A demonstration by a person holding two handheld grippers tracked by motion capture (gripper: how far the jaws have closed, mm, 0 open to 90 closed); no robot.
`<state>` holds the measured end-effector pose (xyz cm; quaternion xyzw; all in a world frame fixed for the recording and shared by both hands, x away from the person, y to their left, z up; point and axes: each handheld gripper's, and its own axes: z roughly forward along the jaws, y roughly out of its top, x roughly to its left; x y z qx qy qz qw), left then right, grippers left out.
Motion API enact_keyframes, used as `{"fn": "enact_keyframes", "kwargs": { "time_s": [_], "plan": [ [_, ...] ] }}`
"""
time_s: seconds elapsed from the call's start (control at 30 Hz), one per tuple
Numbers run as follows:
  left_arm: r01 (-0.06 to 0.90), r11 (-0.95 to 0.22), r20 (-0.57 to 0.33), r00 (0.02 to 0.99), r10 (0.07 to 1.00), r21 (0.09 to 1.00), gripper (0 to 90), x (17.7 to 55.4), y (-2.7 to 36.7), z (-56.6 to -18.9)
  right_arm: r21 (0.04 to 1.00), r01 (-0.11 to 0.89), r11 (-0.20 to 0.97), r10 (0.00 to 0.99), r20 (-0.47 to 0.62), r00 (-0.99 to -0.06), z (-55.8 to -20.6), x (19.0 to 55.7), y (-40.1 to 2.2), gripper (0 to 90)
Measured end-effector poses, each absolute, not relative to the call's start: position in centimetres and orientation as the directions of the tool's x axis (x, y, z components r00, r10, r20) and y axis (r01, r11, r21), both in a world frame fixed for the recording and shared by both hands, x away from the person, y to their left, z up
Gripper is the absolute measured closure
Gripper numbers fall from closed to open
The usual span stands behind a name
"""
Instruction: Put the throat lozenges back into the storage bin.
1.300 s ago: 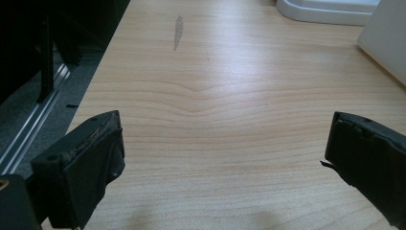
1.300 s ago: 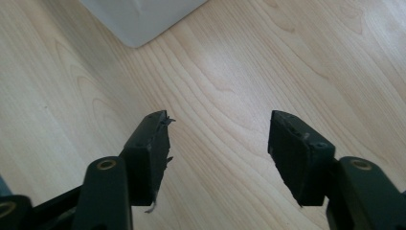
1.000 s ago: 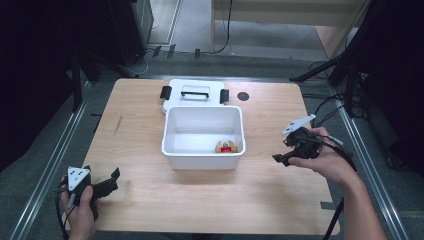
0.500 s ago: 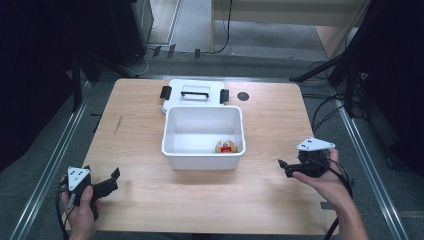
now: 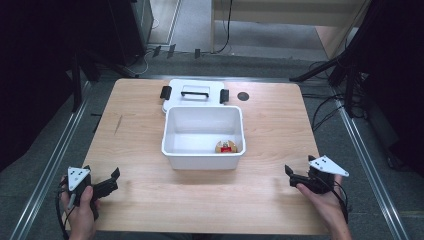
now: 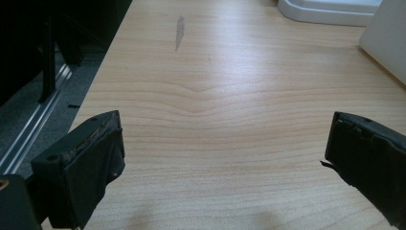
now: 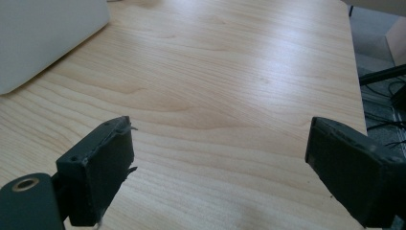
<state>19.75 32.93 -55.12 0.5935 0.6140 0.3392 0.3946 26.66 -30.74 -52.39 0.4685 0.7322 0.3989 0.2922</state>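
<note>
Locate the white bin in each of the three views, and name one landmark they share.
High view: the white bin sits at the table's centre, in front of the lid.
Left gripper view: only its side wall shows, at the right edge.
Right gripper view: its wall fills the top-left corner.
Shared landmark: the light wooden tabletop.

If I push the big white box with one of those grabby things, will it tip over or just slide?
Probably slide. The white box looks wide and low with a flat bottom, so tipping seems unlikely. It holds just one small toy, so it is likely light, and the wooden table looks smooth. The toy might shift inside.
</note>
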Motion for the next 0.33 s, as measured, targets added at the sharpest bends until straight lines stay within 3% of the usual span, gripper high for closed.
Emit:
{"fn": "enact_keyframes", "kwargs": {
  "time_s": [0.33],
  "plan": [
    [0.467, 0.073, -0.090, 0.013, 0.996, 0.881, 0.2, 19.8, 33.0, -55.1, 0.888, 0.426, 0.172, 0.937, -0.014, -0.349, -54.1, 25.4, -31.1, 11.3]
  ]
}}
